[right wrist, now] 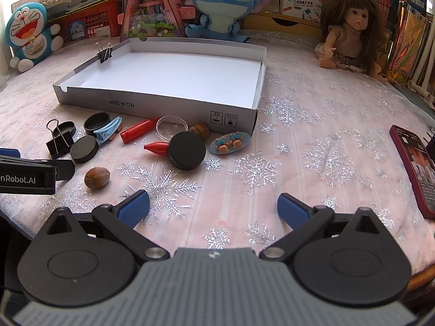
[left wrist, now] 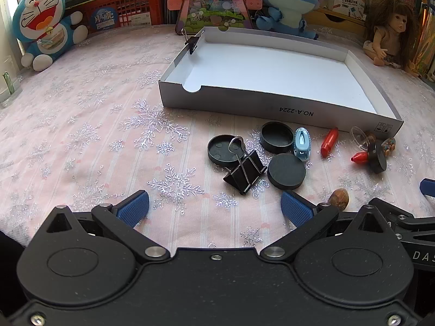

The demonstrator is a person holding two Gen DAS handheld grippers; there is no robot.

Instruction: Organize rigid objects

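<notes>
A shallow white cardboard tray (left wrist: 272,106) (right wrist: 152,100) lies on the snowflake cloth, with a small binder clip (left wrist: 192,44) (right wrist: 104,53) on its left wall. In front of it lie a large black binder clip (left wrist: 244,169) (right wrist: 58,141), black round lids (left wrist: 286,171) (right wrist: 84,149), a blue hair clip (left wrist: 301,142) (right wrist: 107,131), two red cone-shaped pieces (left wrist: 329,141) (right wrist: 137,133), a clear dish (right wrist: 171,127), a hazelnut (left wrist: 338,198) (right wrist: 97,178) and a monkey hair clip (right wrist: 229,142). My left gripper (left wrist: 214,209) and right gripper (right wrist: 213,206) both stand open above the cloth, holding nothing.
Plush toys (left wrist: 43,27) (right wrist: 220,2), a doll (right wrist: 350,27), a red basket (left wrist: 122,8) and books line the back. A dark red phone (right wrist: 416,165) lies at the right. The left gripper's body (right wrist: 30,171) shows at the right wrist view's left edge.
</notes>
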